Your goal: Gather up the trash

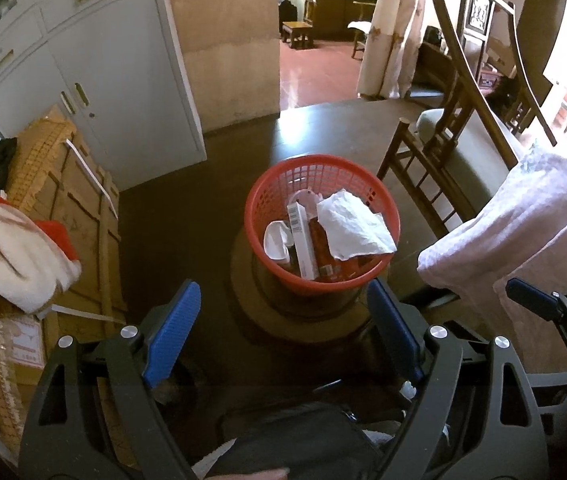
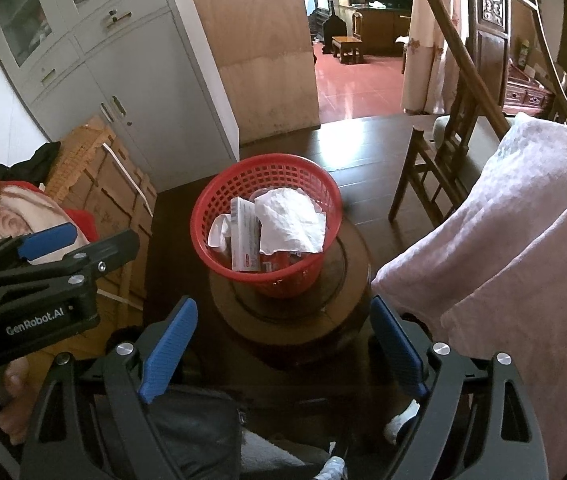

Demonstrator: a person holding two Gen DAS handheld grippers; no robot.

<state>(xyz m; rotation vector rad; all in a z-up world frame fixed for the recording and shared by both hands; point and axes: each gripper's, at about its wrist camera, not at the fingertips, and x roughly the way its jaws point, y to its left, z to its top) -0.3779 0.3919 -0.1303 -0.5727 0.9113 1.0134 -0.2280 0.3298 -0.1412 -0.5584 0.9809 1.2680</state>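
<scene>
Two hand-held grippers hover side by side above and short of a red basket (image 1: 321,224), both angled down toward it. Left hand-held gripper (image 1: 281,334): jaws wide apart, nothing between the blue pads. Right hand-held gripper (image 2: 283,346): likewise spread wide and empty; its neighbour shows at the left edge of its view, gripped by a hand (image 2: 11,400).

Basket: stands upright on a round dark wooden stool (image 2: 283,320), not on the floor. It already holds trash: a crumpled white tissue (image 1: 353,226) draped against the right inner rim, a long white carton (image 1: 301,240) standing on end beside it, a smaller white scrap at the left, and red packaging beneath, partly hidden.

Surroundings: cardboard boxes (image 1: 79,216) and a folded blanket (image 1: 11,256) at left, a wooden chair (image 1: 443,168) and pale pink cloth (image 1: 531,240) at right.

Assessment: deposit appears complete, or a fresh pick not yet begun; no loose trash is clearly visible outside the basket, though white scraps low in the right view cannot be identified. Next move calls for locating a remaining piece, then lowering an open hand-held gripper over it before closing.
</scene>
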